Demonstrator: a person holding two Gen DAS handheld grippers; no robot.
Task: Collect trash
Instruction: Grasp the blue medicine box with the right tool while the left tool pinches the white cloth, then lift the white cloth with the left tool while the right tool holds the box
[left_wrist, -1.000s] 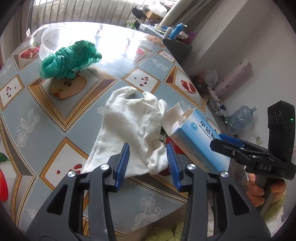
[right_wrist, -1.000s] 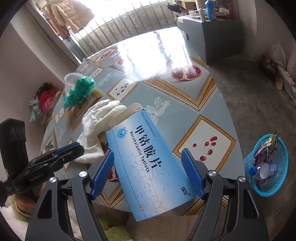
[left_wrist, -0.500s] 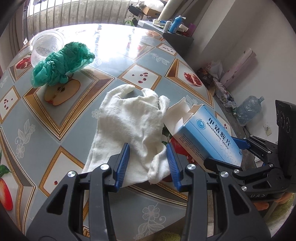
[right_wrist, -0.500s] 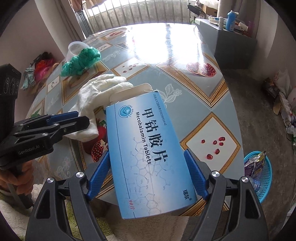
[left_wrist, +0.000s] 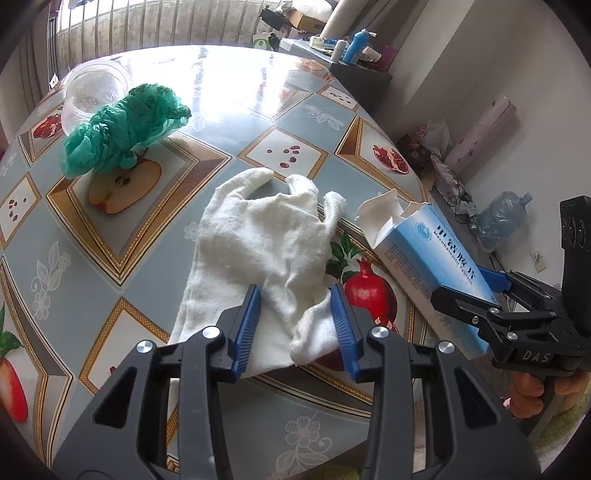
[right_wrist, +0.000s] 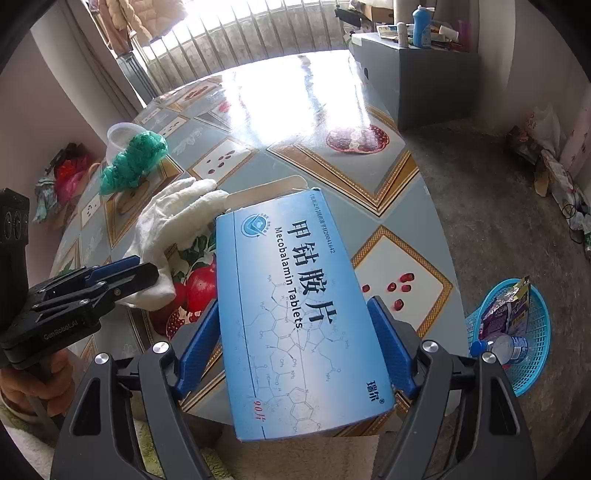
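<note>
- A round blue plastic mesh basket (right_wrist: 532, 332) stands on the floor beside the worktop's right edge; in it lie a clear bottle with a blue cap (right_wrist: 498, 347) and crumpled foil wrappers (right_wrist: 506, 310). Only the right wrist view shows this basket.
- A clear plastic tub (left_wrist: 94, 94) stands near the far left edge of the worktop (left_wrist: 258, 110) with the fruit-pattern cloth. I cannot tell what is inside it. A crumpled green plastic bag (left_wrist: 122, 133) touches its front side.
- The right tongs (right_wrist: 295, 347) are closed on the long blue-and-white cardboard medicine box (right_wrist: 295, 295), with both blue pads pressed on its long sides. The box is tilted over the near right edge of the worktop, and its far flap is open.
- The left tongs (left_wrist: 295, 328) stand partly open around the near end of the white cloth glove (left_wrist: 266, 251), which lies flat near the near edge of the worktop. It is not clear if the pads press on it.
- The left wrist view alone shows a large water bottle (left_wrist: 502, 221) on the floor.
- A hand (left_wrist: 535, 395) under the right tongs is half hidden.
</note>
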